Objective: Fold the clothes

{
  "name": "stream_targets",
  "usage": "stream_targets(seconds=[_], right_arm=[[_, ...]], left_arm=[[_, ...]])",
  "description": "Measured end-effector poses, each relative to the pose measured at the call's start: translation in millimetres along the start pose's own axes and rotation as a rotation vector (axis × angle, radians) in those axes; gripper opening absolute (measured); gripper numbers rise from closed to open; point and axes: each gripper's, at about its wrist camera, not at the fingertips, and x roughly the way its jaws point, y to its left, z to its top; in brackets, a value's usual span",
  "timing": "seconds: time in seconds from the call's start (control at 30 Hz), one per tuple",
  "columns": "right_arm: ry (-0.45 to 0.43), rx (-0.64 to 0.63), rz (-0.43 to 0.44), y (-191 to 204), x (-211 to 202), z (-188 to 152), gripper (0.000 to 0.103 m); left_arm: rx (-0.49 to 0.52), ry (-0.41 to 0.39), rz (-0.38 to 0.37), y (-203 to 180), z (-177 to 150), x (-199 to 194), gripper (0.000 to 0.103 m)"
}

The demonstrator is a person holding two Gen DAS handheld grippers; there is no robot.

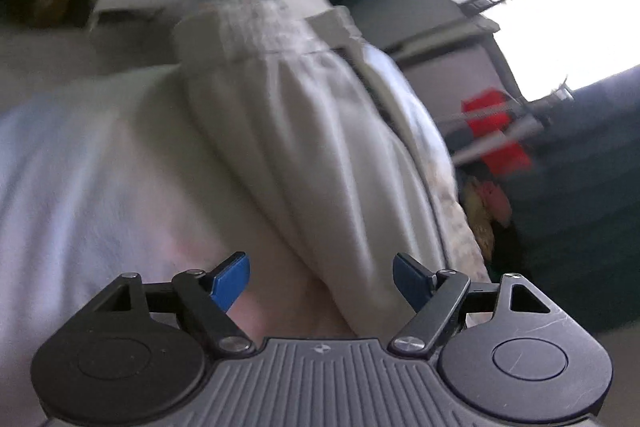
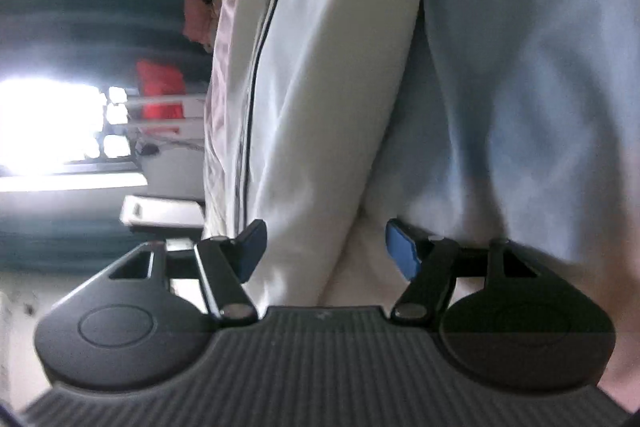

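- The trousers (image 1: 304, 147) lie on the sheet (image 1: 80, 167), waistband at the far end.
- The left gripper (image 1: 321, 281) is over their near end.
- The right gripper (image 2: 326, 249) is close above them (image 2: 320, 67).

Two grippers are counted, the left gripper (image 1: 321, 279) and the right gripper (image 2: 322, 247), each with two blue fingertips (image 1: 230, 281). One cream garment (image 1: 288, 131) with a gathered waistband is seen, and one red object (image 1: 496, 131) far right
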Motion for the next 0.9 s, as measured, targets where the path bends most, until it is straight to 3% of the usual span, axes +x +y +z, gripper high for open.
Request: stream_targets(seconds=[0.13, 0.2, 0.27, 0.33, 0.4, 0.47, 0.5, 0.57, 0.6, 0.7, 0.9], right_arm=[[-0.162, -0.015, 0.054, -3, 18, 18, 0.067], [-0.302, 0.019, 0.077, -4, 19, 29, 0.067], [-0.428, 0.017, 0.079, 0, 21, 42, 0.067], [-0.528, 0.009, 0.067, 5, 26, 54, 0.068], [-0.578, -0.001, 0.086, 9, 33, 67, 0.066], [-0.606, -0.016, 0.039, 15, 36, 79, 0.055], [-0.619, -0.024, 0.014, 19, 38, 85, 0.041], [-0.57, 0.043, 0.0, 18, 36, 98, 0.02], [-0.555, 0.04, -0.001, 21, 31, 100, 0.016], [-0.564, -0.107, -0.017, 44, 10, 91, 0.011], [-0.531, -0.135, 0.018, 49, -45, 50, 0.01]], left_arm=[[-0.049, -0.132, 0.055, 0, 14, 27, 0.073], [-0.089, -0.191, 0.098, -4, 25, 40, 0.06], [-0.129, -0.228, 0.141, -6, 37, 50, 0.032], [-0.132, -0.251, 0.158, -12, 50, 58, 0.017], [-0.123, -0.262, 0.159, -15, 60, 58, 0.014], [-0.124, -0.252, 0.147, -16, 69, 51, 0.011], [-0.116, -0.247, 0.139, -17, 73, 45, 0.011], [-0.075, -0.248, 0.123, -25, 76, 31, 0.01], [-0.06, -0.249, 0.111, -29, 77, 22, 0.01], [-0.027, -0.256, 0.089, -39, 78, -5, 0.01], [-0.024, -0.275, 0.104, -30, 62, -76, 0.01]])
